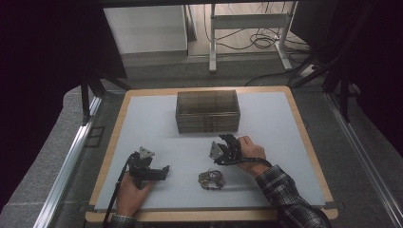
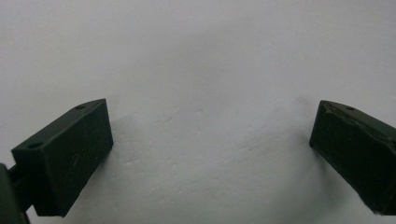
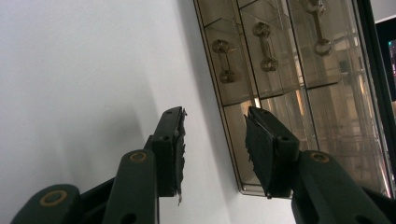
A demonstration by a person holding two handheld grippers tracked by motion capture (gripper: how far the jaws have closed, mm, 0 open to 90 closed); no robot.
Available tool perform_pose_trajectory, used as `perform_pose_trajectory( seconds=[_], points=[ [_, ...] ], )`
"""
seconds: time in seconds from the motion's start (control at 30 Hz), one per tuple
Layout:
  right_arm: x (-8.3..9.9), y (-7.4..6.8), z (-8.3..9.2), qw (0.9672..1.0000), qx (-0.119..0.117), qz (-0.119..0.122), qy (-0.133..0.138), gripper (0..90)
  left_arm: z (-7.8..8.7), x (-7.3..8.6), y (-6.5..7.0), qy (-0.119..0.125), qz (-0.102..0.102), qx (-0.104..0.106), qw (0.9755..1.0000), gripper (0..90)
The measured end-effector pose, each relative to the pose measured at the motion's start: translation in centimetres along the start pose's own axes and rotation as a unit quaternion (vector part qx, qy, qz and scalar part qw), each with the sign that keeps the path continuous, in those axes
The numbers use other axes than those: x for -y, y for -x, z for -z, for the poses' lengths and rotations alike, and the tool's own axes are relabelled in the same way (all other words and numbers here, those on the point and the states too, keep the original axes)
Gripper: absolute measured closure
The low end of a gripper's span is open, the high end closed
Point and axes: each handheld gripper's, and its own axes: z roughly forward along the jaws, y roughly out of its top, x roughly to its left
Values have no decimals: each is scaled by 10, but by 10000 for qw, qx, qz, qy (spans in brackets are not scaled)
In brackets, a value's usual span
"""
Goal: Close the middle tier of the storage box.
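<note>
A clear brownish drawer box (image 1: 207, 110) stands at the back middle of the white mat (image 1: 275, 142). A small beaded bracelet or chain (image 1: 211, 179) lies near the front edge, between my two hands. My left gripper (image 1: 163, 169) rests low on the mat left of the bracelet, and in the left gripper view its jaws stand wide open (image 2: 210, 154) over bare mat. My right gripper (image 1: 228, 139) is held just in front of the box. It is open (image 3: 215, 116) with nothing between its jaws, and faces the box's drawer fronts (image 3: 280, 70) with their knob handles.
The mat lies on a wooden tabletop (image 1: 304, 137) with metal rails along both sides. Past the far edge are a floor, the legs of a white desk (image 1: 247, 28) and loose cables. Dark curtains close in at left and right.
</note>
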Motion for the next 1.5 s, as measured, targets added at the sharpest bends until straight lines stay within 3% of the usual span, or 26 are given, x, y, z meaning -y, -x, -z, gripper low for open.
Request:
perform_pose_trajectory(
  seconds=[0.6, 1.5],
  points=[
    [-9, -1, -10, 9984, 317, 448, -102, 567, 0, 0, 0, -3, -2, 1, 10000, 0],
    [-14, 2, -21, 9962, 552, 663, -91, 557, 0, 0, 0, -1, -2, 0, 10000, 0]
  ],
)
